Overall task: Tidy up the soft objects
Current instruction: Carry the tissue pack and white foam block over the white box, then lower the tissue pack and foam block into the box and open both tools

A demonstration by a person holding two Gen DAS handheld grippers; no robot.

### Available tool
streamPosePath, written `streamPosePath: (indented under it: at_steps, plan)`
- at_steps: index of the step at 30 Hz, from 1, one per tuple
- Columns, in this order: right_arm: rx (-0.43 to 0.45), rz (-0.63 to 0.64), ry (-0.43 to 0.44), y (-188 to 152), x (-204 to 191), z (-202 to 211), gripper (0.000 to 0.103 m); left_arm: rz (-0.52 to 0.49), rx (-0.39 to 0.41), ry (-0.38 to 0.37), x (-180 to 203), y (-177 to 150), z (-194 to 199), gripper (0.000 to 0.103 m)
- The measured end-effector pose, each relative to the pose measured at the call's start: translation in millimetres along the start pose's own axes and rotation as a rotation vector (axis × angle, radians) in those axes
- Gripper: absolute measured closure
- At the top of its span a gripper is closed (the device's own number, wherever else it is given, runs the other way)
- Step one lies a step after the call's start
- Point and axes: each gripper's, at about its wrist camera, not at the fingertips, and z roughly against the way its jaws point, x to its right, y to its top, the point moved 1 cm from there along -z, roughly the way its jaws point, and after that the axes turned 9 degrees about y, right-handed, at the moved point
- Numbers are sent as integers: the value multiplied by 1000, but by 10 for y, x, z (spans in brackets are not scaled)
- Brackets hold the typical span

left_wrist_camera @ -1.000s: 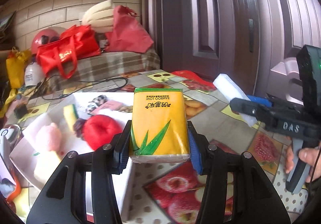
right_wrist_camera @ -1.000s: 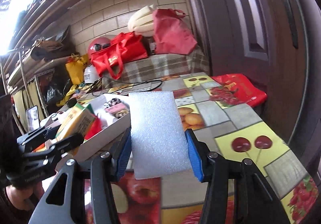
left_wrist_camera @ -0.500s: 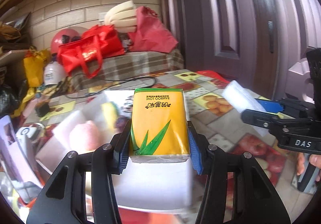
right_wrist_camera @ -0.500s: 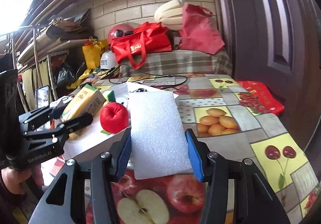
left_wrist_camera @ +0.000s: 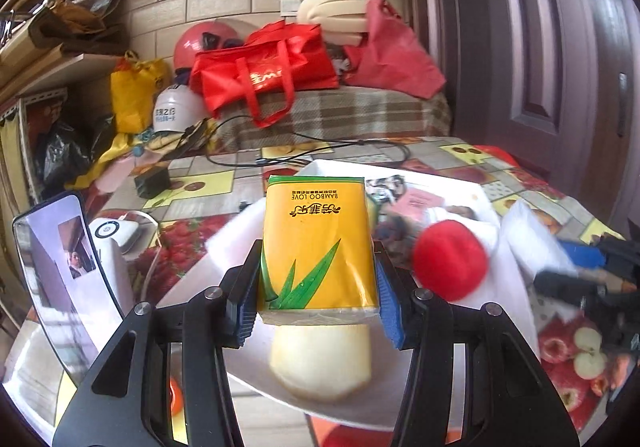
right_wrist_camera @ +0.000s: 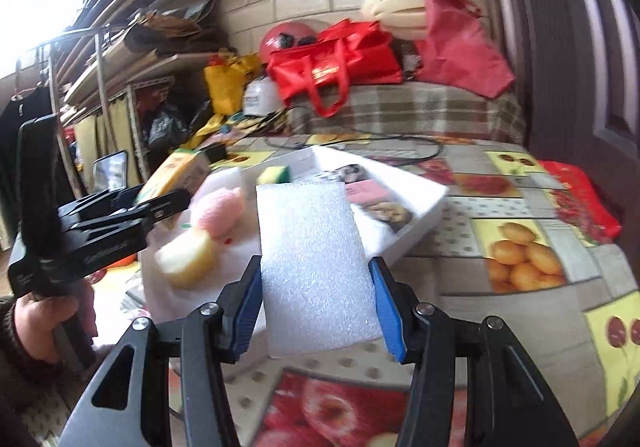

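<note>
My left gripper (left_wrist_camera: 318, 305) is clenched on the yellow tissue pack (left_wrist_camera: 318, 247), blue pads pressed to both its sides, and I'm holding it in the air over the near end of the white tray (left_wrist_camera: 448, 183). Directly below the pack, inside the tray, lies a pale yellow sponge (left_wrist_camera: 320, 361); a red plush apple (left_wrist_camera: 450, 261) sits in the tray to the right of the pack. My right gripper (right_wrist_camera: 316, 313) is clamped on a white foam block (right_wrist_camera: 316, 267), which hangs above the fruit-print tablecloth (right_wrist_camera: 516, 259) just at the tray's near edge. From the right wrist I also see a pink plush (right_wrist_camera: 220, 211) in the tray, next to the pale sponge, and a yellow-green sponge (right_wrist_camera: 274, 175) farther in. Beyond the tray's far end a black cable (left_wrist_camera: 320, 153) runs across the cloth, and a red tote bag (left_wrist_camera: 264, 71) rests behind that. A phone (left_wrist_camera: 64, 247) stands left of the tray.
</note>
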Motion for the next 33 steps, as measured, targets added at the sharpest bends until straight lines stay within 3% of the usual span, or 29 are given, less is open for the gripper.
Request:
streamPosePath:
  at_steps: [4,15,22,29,33]
  plan:
    - [-71,1,97,38,-96,-237,51,0,-18,21,-14,45,-138,53]
    - [-175,72,139,73,-294,-592,51,20,-57,21,-53,92,-303,53]
    - [-192,61,71,142,-208,-747,51,19,-59,24,-43,88,-300,53]
    - [-157,-32,-85,236,60,-798,51,20,-60,26,-49,89,-304,53]
    - [-98,-97,-53,249,178,-685,51,26,-56,38,-15,131,-363,53]
